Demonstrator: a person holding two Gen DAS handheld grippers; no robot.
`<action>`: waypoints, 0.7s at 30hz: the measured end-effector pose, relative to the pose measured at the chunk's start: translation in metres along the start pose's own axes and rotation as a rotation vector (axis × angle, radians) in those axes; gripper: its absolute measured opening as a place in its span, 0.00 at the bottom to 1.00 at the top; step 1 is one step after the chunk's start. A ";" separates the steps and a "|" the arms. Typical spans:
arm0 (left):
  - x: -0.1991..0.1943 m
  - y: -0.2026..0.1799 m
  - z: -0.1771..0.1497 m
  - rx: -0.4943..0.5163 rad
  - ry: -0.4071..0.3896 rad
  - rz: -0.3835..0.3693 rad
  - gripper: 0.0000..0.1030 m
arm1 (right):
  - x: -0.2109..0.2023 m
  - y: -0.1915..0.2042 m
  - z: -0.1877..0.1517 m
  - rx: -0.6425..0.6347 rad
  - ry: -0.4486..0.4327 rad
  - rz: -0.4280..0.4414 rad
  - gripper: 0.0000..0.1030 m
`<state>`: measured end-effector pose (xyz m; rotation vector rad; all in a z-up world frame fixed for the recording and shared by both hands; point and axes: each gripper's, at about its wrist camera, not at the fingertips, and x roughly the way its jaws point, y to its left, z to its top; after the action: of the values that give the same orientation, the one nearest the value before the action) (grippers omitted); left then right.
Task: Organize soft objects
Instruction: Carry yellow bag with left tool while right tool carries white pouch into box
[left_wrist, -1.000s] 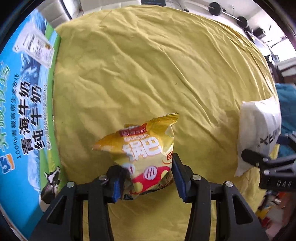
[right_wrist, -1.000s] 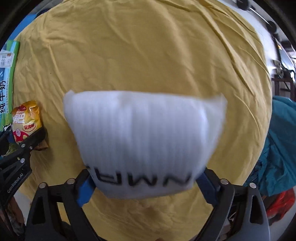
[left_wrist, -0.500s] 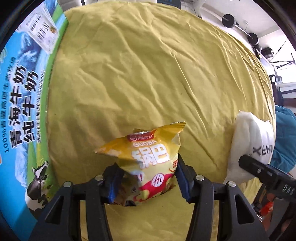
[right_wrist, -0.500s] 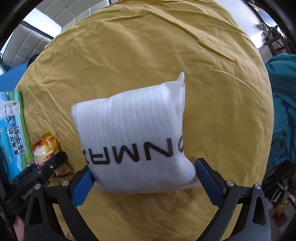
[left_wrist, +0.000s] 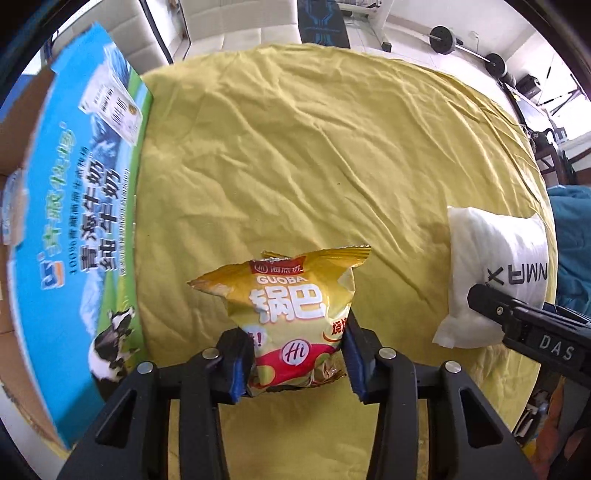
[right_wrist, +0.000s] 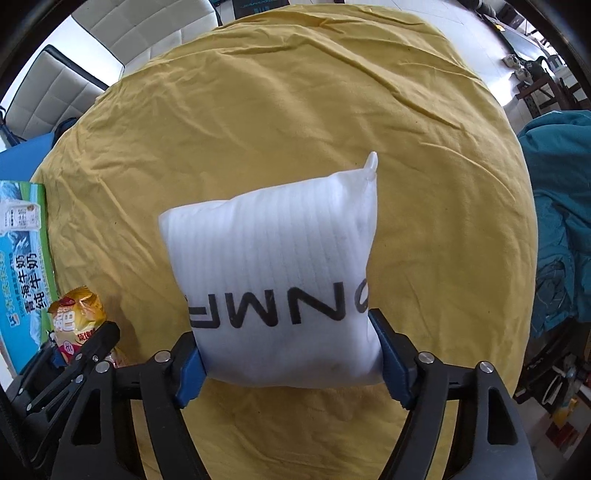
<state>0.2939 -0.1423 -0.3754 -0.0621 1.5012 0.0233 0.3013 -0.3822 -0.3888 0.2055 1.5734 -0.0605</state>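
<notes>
Above the yellow cloth (left_wrist: 314, 155), left fingers (left_wrist: 236, 365) clamp the snack bag (left_wrist: 291, 314); right fingers (right_wrist: 391, 365) are closing on the white pouch (right_wrist: 280, 280).

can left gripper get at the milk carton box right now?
Probably not as is: the left gripper is shut on the snack bag, so its jaws are full. The box lies close beside it with nothing between.

Yellow snack bag (left_wrist: 291, 314) upright, white pillow (right_wrist: 280, 291) w/ black lettering

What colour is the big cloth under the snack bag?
Mustard yellow and plain, with wrinkles. The cloth shows best in the left wrist view.
</notes>
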 end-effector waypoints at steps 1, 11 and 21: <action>-0.006 -0.002 -0.004 0.008 -0.013 0.000 0.38 | 0.000 0.009 -0.009 -0.004 -0.004 -0.004 0.75; -0.085 -0.011 -0.033 0.058 -0.150 -0.006 0.38 | -0.048 0.021 -0.065 -0.046 -0.092 -0.004 0.73; -0.152 0.000 -0.036 0.077 -0.287 -0.054 0.38 | -0.121 0.024 -0.085 -0.072 -0.249 0.018 0.73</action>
<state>0.2479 -0.1403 -0.2259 -0.0356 1.2119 -0.0666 0.2218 -0.3554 -0.2650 0.1495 1.3230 -0.0144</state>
